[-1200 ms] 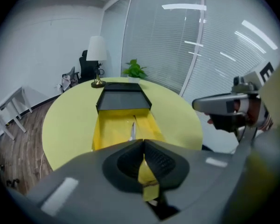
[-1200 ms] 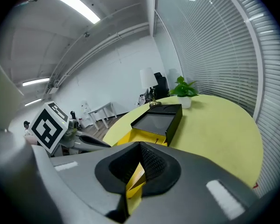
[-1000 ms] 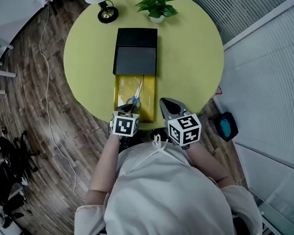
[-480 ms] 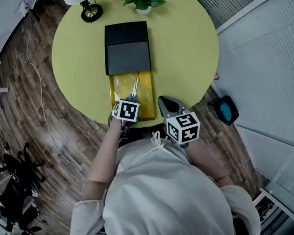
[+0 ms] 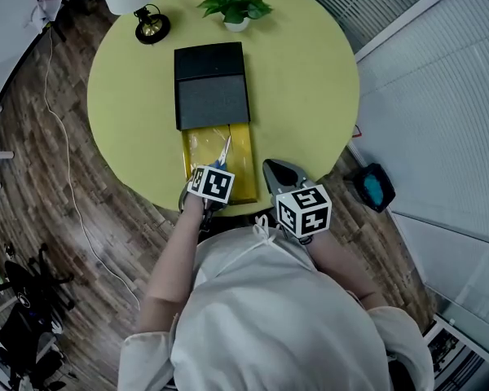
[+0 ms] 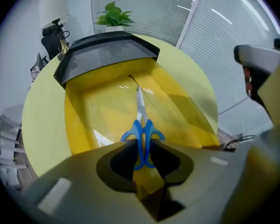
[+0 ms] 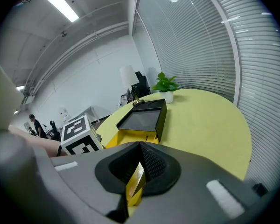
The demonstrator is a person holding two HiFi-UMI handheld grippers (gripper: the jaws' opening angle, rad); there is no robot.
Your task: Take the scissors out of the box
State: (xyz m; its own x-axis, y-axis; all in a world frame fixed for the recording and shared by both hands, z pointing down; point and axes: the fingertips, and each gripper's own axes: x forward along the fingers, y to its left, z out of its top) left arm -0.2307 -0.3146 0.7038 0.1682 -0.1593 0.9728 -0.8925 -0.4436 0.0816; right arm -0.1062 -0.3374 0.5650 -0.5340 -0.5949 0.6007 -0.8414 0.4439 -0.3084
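1. Left gripper (image 6: 142,164) is clamped on the handles of the blue-handled steel scissors (image 6: 141,125).
2. The scissors lie flat in the yellow inner tray (image 5: 246,149), which is slid out of the black rectangular box (image 5: 210,84). Their blades point at it.
3. Right gripper (image 7: 137,174) is pinched together and empty, just beside the tray at the round yellow-green table's (image 5: 310,88) near edge.

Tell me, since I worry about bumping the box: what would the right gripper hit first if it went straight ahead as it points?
Probably the near corner of the yellow tray, which shows straight ahead between the right gripper's jaws; the black sleeve lies beyond. Depth is unclear.
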